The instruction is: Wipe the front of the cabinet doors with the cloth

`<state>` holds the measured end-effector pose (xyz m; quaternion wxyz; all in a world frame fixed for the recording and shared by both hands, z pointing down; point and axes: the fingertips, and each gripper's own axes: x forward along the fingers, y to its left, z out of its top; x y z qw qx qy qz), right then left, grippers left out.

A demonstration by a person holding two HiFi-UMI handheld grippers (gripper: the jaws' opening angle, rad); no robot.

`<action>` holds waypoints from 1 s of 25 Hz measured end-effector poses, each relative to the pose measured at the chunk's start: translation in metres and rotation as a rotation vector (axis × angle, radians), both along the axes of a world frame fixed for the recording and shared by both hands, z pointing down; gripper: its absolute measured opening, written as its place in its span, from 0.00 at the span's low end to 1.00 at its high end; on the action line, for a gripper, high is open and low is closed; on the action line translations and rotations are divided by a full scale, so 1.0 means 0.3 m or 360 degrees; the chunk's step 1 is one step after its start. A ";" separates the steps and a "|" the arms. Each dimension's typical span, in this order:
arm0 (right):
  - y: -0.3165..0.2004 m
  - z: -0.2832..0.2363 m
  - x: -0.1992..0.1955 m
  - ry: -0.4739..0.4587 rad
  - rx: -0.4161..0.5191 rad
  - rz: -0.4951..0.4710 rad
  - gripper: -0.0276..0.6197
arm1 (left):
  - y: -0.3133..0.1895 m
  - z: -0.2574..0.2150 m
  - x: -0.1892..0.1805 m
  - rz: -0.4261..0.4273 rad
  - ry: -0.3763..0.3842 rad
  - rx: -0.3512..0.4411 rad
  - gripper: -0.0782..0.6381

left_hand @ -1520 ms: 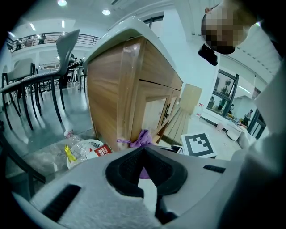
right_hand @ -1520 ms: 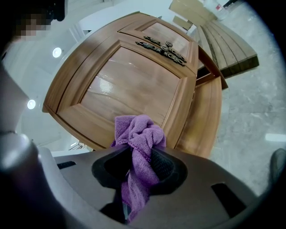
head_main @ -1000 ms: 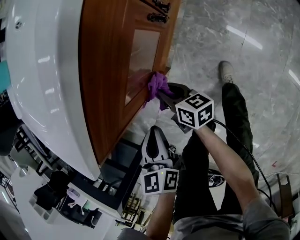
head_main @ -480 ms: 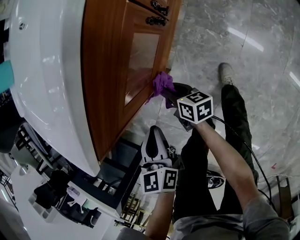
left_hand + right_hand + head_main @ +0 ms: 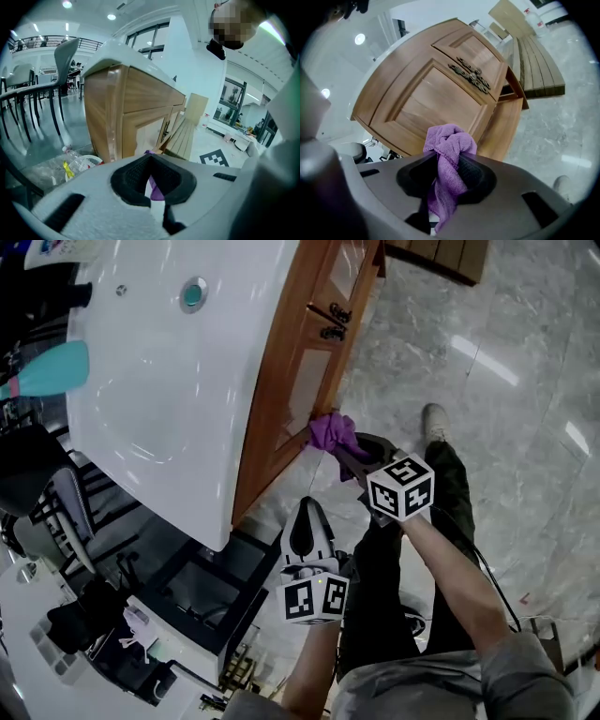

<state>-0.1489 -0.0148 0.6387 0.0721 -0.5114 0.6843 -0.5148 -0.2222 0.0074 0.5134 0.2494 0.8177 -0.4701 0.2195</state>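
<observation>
wiping stroke, seemingly: right gripper (image 5: 352,457) clamps bunched purple cloth (image 5: 330,432) at brown wooden cabinet door (image 5: 305,390)'s near edge; left gripper (image 5: 309,512) closed, empty. next, sweep farther.

Two claws (image 5: 307,519) (image 5: 354,454); one cloth (image 5: 330,432); two cabinet doors (image 5: 471,49) (image 5: 433,105); one sink (image 5: 159,390)
</observation>
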 end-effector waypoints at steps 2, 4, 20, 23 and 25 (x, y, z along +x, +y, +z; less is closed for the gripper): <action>0.002 -0.097 0.041 0.0035 0.0047 0.0002 0.21 | -0.010 -0.067 0.032 0.0034 0.0015 0.0038 0.12; -0.006 -0.200 0.076 0.0078 0.0108 0.0001 0.21 | -0.031 -0.141 0.062 0.0062 0.0024 0.0077 0.12; -0.045 -1.127 0.246 0.0597 0.0644 -0.0169 0.21 | -0.158 -0.792 0.197 0.0078 0.0166 0.0383 0.12; -0.072 -1.288 0.249 0.0696 0.0769 -0.0209 0.21 | -0.189 -0.915 0.194 0.0055 0.0199 0.0466 0.12; -0.082 -1.384 0.239 0.0756 0.0845 -0.0225 0.21 | -0.197 -0.992 0.179 0.0040 0.0209 0.0514 0.12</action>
